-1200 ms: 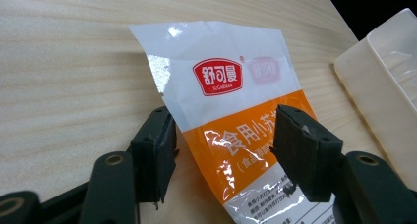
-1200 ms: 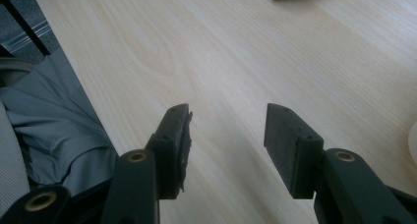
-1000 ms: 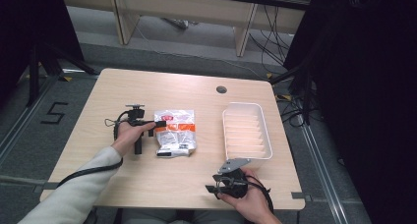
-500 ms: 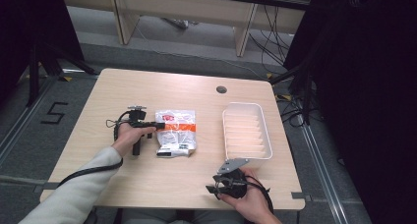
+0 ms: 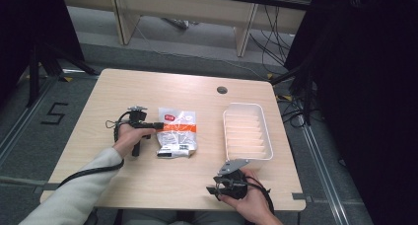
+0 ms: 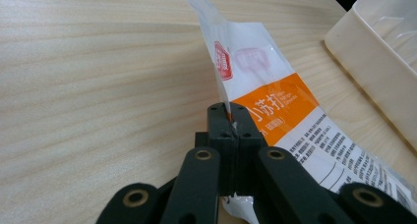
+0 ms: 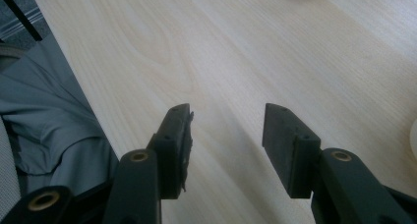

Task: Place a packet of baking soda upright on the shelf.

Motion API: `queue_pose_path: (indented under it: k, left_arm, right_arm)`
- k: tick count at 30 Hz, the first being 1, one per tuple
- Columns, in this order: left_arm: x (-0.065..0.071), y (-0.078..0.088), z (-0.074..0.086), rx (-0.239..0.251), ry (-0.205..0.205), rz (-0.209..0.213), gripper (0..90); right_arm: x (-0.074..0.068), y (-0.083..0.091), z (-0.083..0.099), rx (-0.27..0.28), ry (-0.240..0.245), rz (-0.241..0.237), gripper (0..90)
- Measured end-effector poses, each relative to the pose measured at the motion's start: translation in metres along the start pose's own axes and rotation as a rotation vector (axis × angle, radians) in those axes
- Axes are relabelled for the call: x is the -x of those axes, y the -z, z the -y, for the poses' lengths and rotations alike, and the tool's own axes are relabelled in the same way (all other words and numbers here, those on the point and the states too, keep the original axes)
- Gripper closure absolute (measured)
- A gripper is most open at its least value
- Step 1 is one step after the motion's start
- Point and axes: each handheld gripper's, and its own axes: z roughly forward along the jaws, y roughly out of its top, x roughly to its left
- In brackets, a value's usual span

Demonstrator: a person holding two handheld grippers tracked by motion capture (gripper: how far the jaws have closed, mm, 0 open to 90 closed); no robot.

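Note:
A clear snack packet [image 5: 177, 132] with an orange band and red logo lies mid-table. My left gripper [image 5: 158, 126] is shut on the packet's left edge; in the left gripper view the jaws pinch the plastic rim [image 6: 229, 117] and the packet [image 6: 275, 106] lifts slightly there. My right gripper [image 5: 213, 190] rests near the table's front edge, held in a hand. Its jaws stand open over bare wood [image 7: 226, 118] with nothing between them.
A white ribbed tray [image 5: 247, 134] sits to the right of the packet, its wall seen as the tray [image 6: 378, 52] in the left gripper view. A round cable hole [image 5: 222, 90] is at the back. Grey trousers [image 7: 44, 111] show past the table's front edge.
The left gripper has slid right from beside the packet and closed on its left edge. The right gripper has stayed put.

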Motion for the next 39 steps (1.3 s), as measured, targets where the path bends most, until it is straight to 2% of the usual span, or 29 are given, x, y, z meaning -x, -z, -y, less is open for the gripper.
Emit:
queue_pose_path:
  k: [5,6,7,10,14,15,17,23,25,26,27,30,31,33,34,35,36,37,38,39]
  left_arm:
    - [0.0,0.004,-0.001,0.018,0.008,0.019,89.3]
    - [0.0,0.005,-0.001,0.017,0.002,0.026,89.4]
    - [0.002,0.007,-0.002,0.027,0.0,0.033,89.4]
    - [0.004,0.012,-0.002,0.036,-0.004,0.06,89.4]
    - [0.012,0.017,-0.003,0.052,-0.031,0.094,89.6]
    - [0.014,0.018,-0.002,0.055,-0.041,0.099,89.6]
    - [0.017,0.019,-0.002,0.057,-0.053,0.106,89.6]
    - [0.026,0.023,-0.003,0.066,-0.084,0.115,89.7]
    - [0.028,0.025,-0.004,0.076,-0.096,0.12,89.7]
    - [0.03,0.026,-0.004,0.081,-0.101,0.126,89.7]
    - [0.03,0.026,-0.004,0.081,-0.101,0.126,89.7]
    - [0.037,0.031,-0.006,0.099,-0.119,0.14,89.8]
    - [0.039,0.033,-0.007,0.106,-0.128,0.146,89.8]
    - [0.047,0.039,-0.008,0.126,-0.138,0.169,89.8]
    - [0.047,0.039,-0.008,0.126,-0.138,0.169,89.8]
    - [0.053,0.042,-0.009,0.135,-0.15,0.182,89.8]
    - [0.056,0.043,-0.009,0.141,-0.156,0.193,89.8]
    - [0.059,0.044,-0.009,0.144,-0.166,0.198,89.8]
    - [0.059,0.044,-0.009,0.144,-0.166,0.198,89.8]
    - [0.065,0.048,-0.009,0.149,-0.177,0.216,89.8]
  right_arm:
    - [0.0,0.0,0.0,0.0,0.0,0.002,54.2]
    - [0.0,-0.002,0.001,0.026,-0.007,0.002,54.2]
    - [0.001,0.0,0.0,0.007,0.009,0.005,54.2]
    - [0.0,0.0,0.0,0.0,0.002,0.003,54.3]
    - [0.001,-0.001,-0.001,0.007,0.014,0.0,54.3]
    - [0.0,0.0,-0.001,0.0,0.0,-0.008,54.3]
    - [0.001,-0.002,-0.001,0.018,0.006,-0.006,54.4]
    - [0.001,-0.002,-0.002,0.007,0.025,-0.002,54.4]
    - [0.001,-0.002,-0.003,-0.002,0.008,-0.007,54.5]
    - [0.001,-0.002,-0.002,0.003,0.023,-0.004,54.5]
    - [0.001,-0.002,-0.003,0.0,0.015,-0.005,54.5]
    - [0.001,-0.001,-0.003,0.003,0.018,-0.001,54.5]
    - [0.001,-0.003,-0.002,0.023,0.026,0.006,54.4]
    - [-0.001,-0.003,-0.004,0.025,-0.007,-0.002,54.1]
    - [0.003,-0.003,-0.005,0.03,0.047,0.012,53.8]
    - [0.002,-0.001,-0.007,0.023,0.052,0.012,53.6]
    - [0.002,-0.004,-0.007,0.068,0.073,0.038,53.3]
    - [0.0,0.0,-0.009,0.044,0.048,0.023,53.2]
    - [0.001,0.002,-0.011,0.049,0.053,0.024,53.2]
    - [0.001,0.005,-0.012,0.053,0.052,0.028,53.1]
